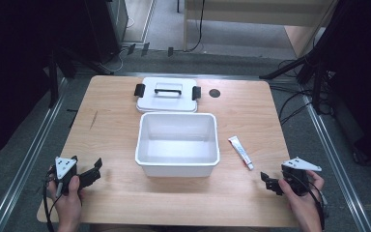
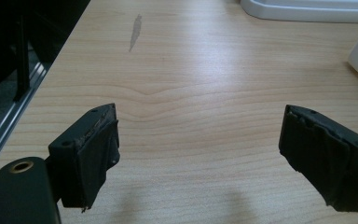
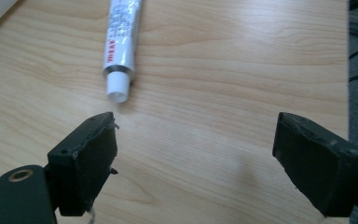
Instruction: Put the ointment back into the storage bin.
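White and slim, the tube (image 1: 240, 152) lay flat on the wooden table (image 1: 111, 140), just to the right of the open white box (image 1: 178, 164) and apart from it, with its capped end turned toward your side of the table. In the right gripper view that tube (image 3: 120, 42) sat ahead of the jaws and toward the left one, its white cap (image 3: 118, 88) near that jaw's tip but not touching it. Your right gripper (image 1: 271, 182) rested near the table's front right corner, its jaws spread wide with only bare wood between them, and your right hand (image 1: 305, 193) was wrapped around its body. Your left gripper (image 1: 94, 170) sat near the front left corner, well apart from the box, and its jaws were likewise spread wide over bare wood, gripping nothing. Your left hand (image 1: 67, 193) held it from behind. Beyond the box, at the far edge of the table, the white lid (image 1: 166, 102) lay flat with its black handle (image 1: 168, 88) and two black clasps facing up. A small dark round hole (image 1: 215, 93) showed in the table just right of the lid.
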The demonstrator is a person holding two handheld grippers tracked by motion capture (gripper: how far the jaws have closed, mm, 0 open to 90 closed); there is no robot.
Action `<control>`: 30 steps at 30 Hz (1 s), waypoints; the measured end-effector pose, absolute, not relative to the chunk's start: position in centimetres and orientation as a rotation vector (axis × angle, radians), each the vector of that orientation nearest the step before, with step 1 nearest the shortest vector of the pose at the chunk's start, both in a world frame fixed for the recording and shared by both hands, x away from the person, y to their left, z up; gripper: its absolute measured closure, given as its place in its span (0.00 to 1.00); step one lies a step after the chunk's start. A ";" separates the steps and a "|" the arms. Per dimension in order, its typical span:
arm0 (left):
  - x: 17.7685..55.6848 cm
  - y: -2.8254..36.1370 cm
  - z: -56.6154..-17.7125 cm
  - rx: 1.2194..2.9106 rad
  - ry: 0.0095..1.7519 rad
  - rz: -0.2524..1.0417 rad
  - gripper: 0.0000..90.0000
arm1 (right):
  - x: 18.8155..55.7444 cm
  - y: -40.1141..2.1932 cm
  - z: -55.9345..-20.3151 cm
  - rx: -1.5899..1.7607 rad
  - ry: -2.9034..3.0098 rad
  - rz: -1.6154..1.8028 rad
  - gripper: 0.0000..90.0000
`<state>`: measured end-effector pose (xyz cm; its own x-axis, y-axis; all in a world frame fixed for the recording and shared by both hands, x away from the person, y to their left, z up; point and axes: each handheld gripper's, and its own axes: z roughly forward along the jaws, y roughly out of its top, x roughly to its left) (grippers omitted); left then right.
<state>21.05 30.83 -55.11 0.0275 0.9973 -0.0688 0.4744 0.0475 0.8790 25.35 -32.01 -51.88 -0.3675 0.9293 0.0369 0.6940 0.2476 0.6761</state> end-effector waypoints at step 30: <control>20.7 31.1 -55.1 1.532 1.526 0.795 0.15 | 33.0 -24.2 -49.8 1.543 2.599 0.178 0.27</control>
